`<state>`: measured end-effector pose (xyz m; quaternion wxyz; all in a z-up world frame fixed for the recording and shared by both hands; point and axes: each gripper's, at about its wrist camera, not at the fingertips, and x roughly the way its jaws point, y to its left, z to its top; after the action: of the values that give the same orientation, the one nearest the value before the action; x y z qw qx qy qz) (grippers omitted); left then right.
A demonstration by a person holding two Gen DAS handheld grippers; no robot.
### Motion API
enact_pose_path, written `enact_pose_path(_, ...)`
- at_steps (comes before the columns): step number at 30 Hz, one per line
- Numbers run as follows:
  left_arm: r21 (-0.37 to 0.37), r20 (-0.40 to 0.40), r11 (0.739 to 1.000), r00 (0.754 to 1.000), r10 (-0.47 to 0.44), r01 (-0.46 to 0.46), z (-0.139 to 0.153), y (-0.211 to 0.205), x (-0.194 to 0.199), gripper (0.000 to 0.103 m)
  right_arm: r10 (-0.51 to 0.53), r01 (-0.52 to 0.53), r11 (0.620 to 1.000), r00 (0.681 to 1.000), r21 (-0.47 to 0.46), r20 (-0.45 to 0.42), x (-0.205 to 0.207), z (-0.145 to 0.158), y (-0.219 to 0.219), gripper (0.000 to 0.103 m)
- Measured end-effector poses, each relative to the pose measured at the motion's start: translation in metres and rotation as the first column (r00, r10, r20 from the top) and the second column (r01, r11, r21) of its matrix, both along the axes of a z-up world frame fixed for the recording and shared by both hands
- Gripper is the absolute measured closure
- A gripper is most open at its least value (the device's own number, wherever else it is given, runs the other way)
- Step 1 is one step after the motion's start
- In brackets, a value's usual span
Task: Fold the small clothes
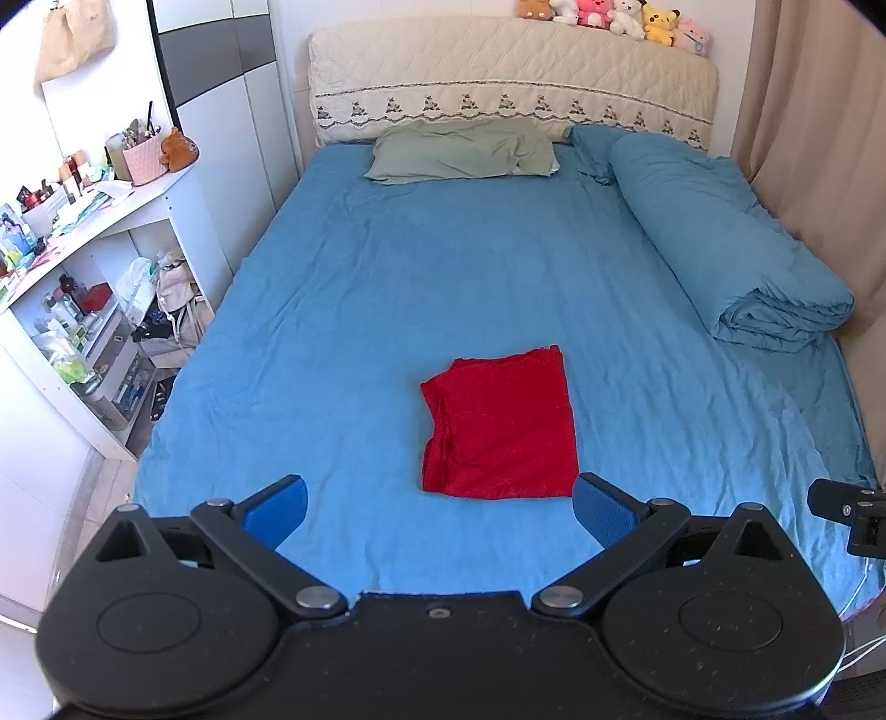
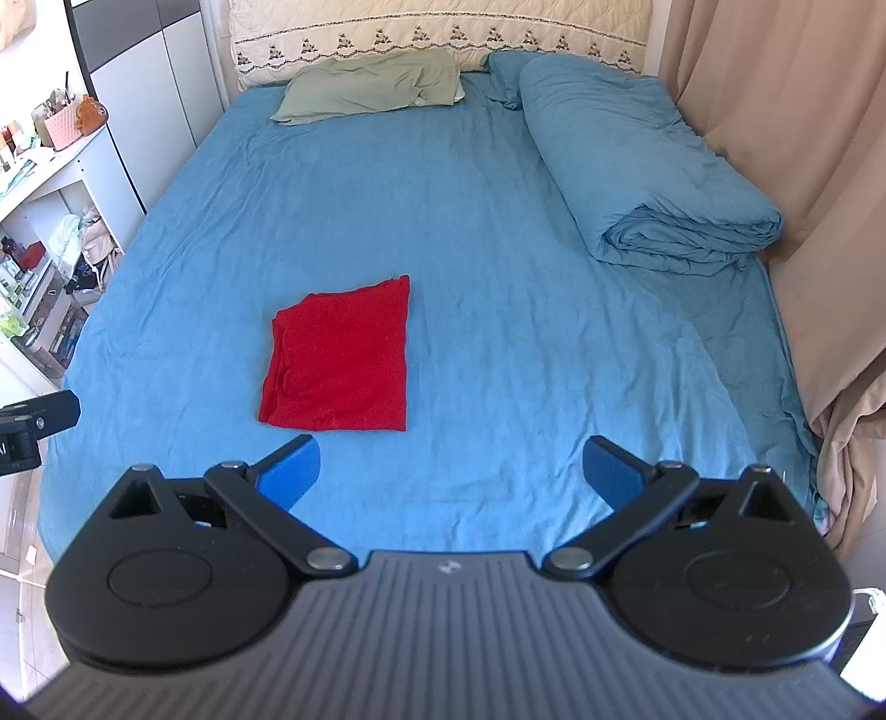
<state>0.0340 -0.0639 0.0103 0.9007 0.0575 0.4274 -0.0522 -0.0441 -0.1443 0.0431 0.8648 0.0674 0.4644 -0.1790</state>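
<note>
Red cloth (image 1: 498, 426): one, folded into a rough rectangle, flat on the blue sheet (image 1: 343, 310) near the foot of the bed.
Shelf (image 1: 105, 221): one, white, at far left beside the bed, crowded with small items.
Pillow (image 1: 465, 152): one, green, at the headboard.
Duvet (image 1: 736, 238): one, blue, rolled along the right side.
Plush toys (image 1: 614, 19): a row of about six on the headboard, in the left wrist view only.
Curtain (image 2: 775, 127): beige, at far right; the right wrist view shows much more of it.
Left gripper (image 1: 440, 507): fingers spread wide, empty; cloth just ahead, touching neither finger.
Right gripper (image 2: 451, 471): fingers spread wide, empty; cloth ahead and to its left, apart.
Cross-views: each view catches the other gripper's edge.
</note>
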Motion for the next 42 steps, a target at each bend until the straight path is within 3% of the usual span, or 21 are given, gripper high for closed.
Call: enact_pose_path(42,0.003,0.014,1.0,1.0,0.006,-0.006,0.0019,-0.0057,0.0006,0.0,-0.011,0.011,1.0,1.0,0.012,0.003,0.0013,0.0018,-0.0033,0.0)
